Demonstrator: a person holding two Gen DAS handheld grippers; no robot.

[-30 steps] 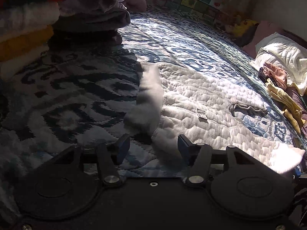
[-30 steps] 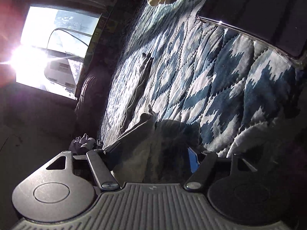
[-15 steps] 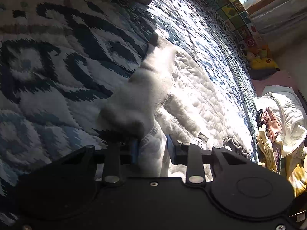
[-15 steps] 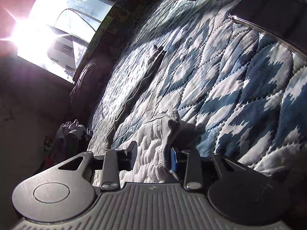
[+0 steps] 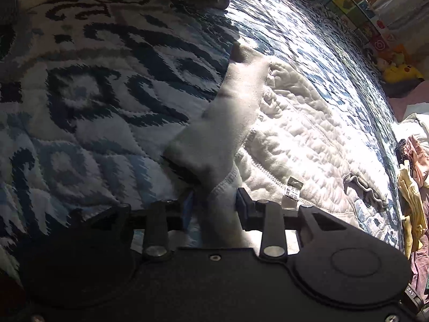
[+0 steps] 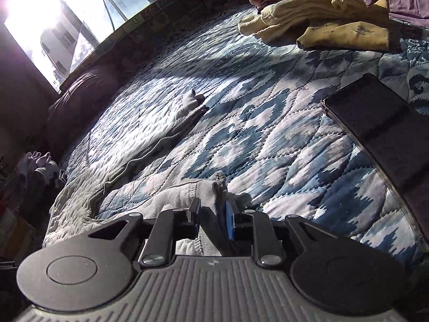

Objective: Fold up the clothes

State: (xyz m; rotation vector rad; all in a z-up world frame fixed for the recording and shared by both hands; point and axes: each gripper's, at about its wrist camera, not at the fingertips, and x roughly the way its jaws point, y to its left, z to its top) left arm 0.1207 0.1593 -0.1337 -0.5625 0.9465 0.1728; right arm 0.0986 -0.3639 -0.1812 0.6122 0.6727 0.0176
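Both grippers are down low on the bed, each with its fingers pinched on a corner of the same white fleece garment (image 5: 308, 139). The left gripper (image 5: 214, 205) has a stitched hem bunched between its fingers, and the garment spreads forward and to the right of them across the blue patterned quilt (image 5: 93, 94), fleecy side up, a small label just right of the right finger. The right gripper (image 6: 213, 218) grips another hemmed corner, the rest of the cloth trailing off to the left of its fingers, one sleeve (image 6: 185, 110) lying far ahead. A dark phone-like slab (image 6: 380, 123) lies on the quilt to the right, and yellow clothes (image 6: 316, 24) sit well beyond. The garment looks soft, thick and light; I'd expect it to sag and drape between the two holds. The hem corners seem the sensible grip, being firmer than the loose pile.
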